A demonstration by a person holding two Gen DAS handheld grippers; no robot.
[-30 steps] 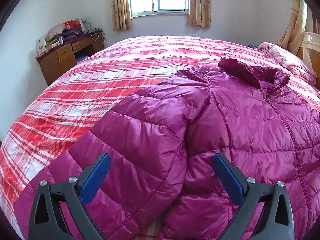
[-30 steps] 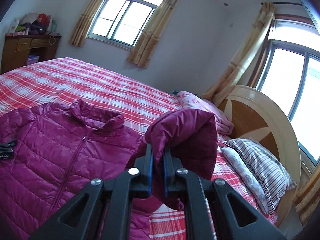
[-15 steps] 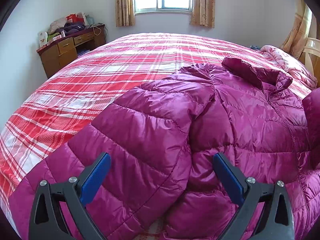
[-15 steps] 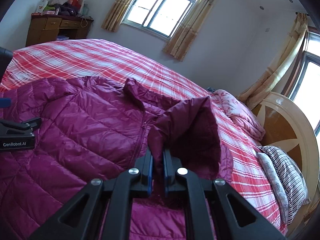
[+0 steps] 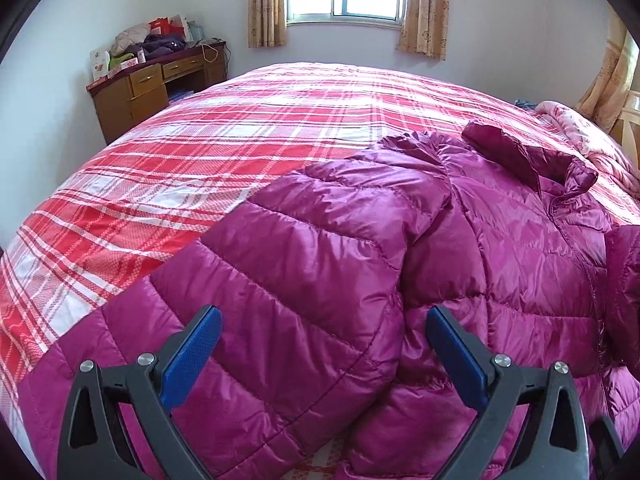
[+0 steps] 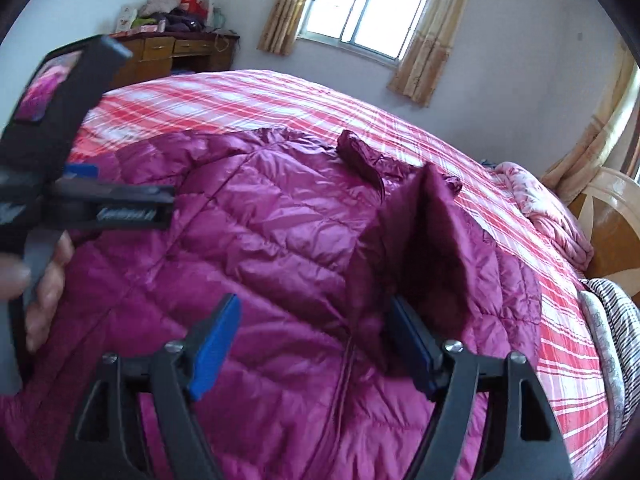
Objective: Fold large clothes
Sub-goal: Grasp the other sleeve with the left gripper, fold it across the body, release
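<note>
R gripper (image 6: 312,344): jaws spread wide, holding nothing; its right pad sits against the folded-over right sleeve (image 6: 424,240), which stands up in a loose peak over the zipper. L gripper (image 5: 320,354): also wide apart, empty, hovering over the left sleeve (image 5: 312,280), not pinching it. Magenta puffer jacket (image 5: 520,264) lies face-up on the plaid bedspread (image 5: 240,152), collar toward the window.

Risks, as I judge: slick puffy sleeve may spring back or slide off the chest w/o a press-down; a shallow pinch on the L sleeve could slip.

Containers: none near; desk (image 5: 152,84) drawers shut, clutter piled on top.
</note>
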